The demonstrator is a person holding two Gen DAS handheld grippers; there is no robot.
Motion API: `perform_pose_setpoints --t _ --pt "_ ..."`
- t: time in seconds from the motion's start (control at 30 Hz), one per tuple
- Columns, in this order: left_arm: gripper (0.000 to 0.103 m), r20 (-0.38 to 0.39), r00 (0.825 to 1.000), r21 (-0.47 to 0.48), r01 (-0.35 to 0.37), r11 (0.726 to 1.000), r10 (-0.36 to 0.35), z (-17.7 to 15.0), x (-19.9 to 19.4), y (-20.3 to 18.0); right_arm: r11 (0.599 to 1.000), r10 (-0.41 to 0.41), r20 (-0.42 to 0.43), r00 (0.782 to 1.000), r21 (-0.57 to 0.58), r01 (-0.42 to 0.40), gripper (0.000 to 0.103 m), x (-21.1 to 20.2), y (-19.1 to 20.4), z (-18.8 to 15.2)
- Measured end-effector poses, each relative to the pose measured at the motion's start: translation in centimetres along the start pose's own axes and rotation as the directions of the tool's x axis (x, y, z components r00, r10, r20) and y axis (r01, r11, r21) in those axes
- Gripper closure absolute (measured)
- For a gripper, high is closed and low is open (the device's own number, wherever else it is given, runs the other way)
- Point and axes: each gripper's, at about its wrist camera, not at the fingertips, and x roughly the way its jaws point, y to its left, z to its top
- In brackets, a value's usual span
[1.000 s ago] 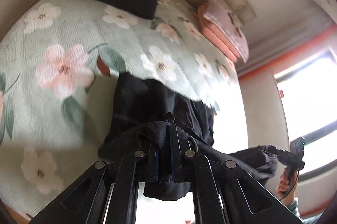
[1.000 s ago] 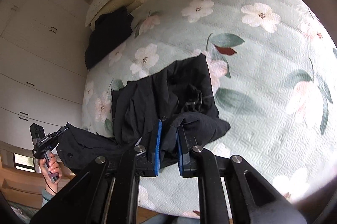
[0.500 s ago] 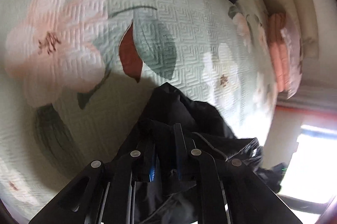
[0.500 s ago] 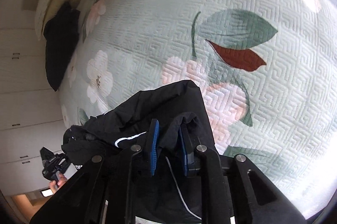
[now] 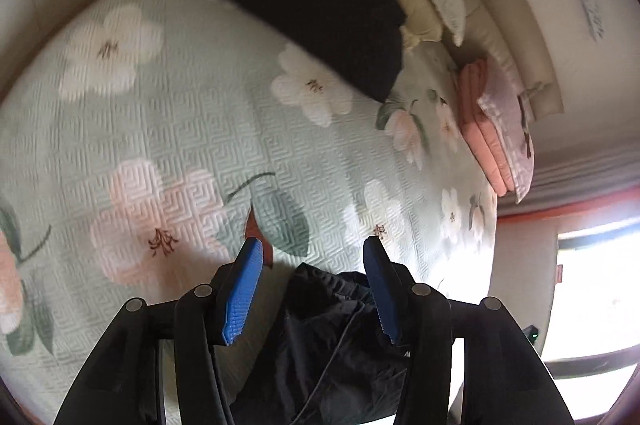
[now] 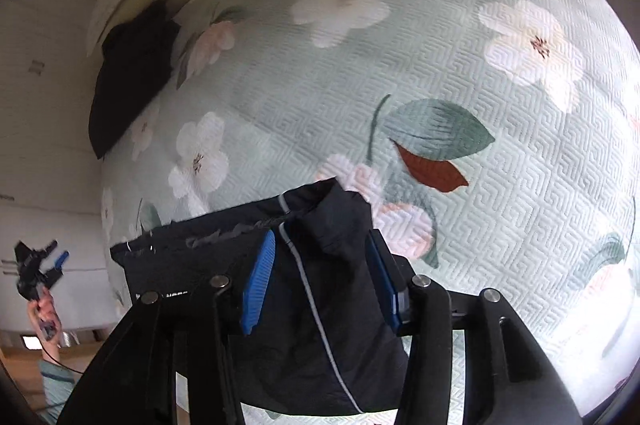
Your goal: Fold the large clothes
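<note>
Black garment (image 6: 320,305) lies crumpled on the floral bedspread (image 6: 500,185) at 6 o'clock, grey piping (thin stripe) running 12-to-6. Long axis unclear. Left gripper (image 5: 316,289) and right gripper (image 6: 320,281) both splayed wide, holding nothing.

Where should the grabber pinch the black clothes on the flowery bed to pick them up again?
Probably the raised top edge of the black garment, at the corner fold near the grey cord. It stands up off the bedspread, so the open right gripper could close on it from above; the flatter cloth gives less to pinch.
</note>
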Motion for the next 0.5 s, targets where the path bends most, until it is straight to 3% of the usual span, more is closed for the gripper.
perform_pose_setpoints --t 0.1,0.17,0.27,0.4,0.5 --pt "0.048 -0.008 1.000 0.122 0.002 0.993 -0.001 -3.2 -0.2 -3.8 0.984 -0.029 0.023 0.999 -0.175 0.033 0.051 -0.6 6.7 -3.9" --pt "0.048 -0.026 1.000 0.210 -0.006 0.978 0.012 -6.2 0.4 -6.5 0.949 -0.060 0.048 0.997 -0.305 0.072 0.051 -0.5 11.0 -6.7" --pt "0.042 -0.053 0.997 0.380 -0.027 0.925 0.051 -12.6 2.4 -11.4 0.881 -0.106 0.092 0.990 -0.454 0.136 0.051 0.7 15.6 -10.5" --pt "0.041 -0.143 0.989 0.507 0.035 0.861 0.045 -20.0 7.2 -15.6 0.856 -0.101 0.092 0.991 -0.500 0.134 0.042 3.5 17.9 -12.7" --pt "0.041 -0.221 0.974 0.533 0.072 0.843 0.056 -23.8 13.2 -17.6 0.853 -0.131 0.114 0.985 -0.493 0.170 0.039 6.7 17.4 -12.8"
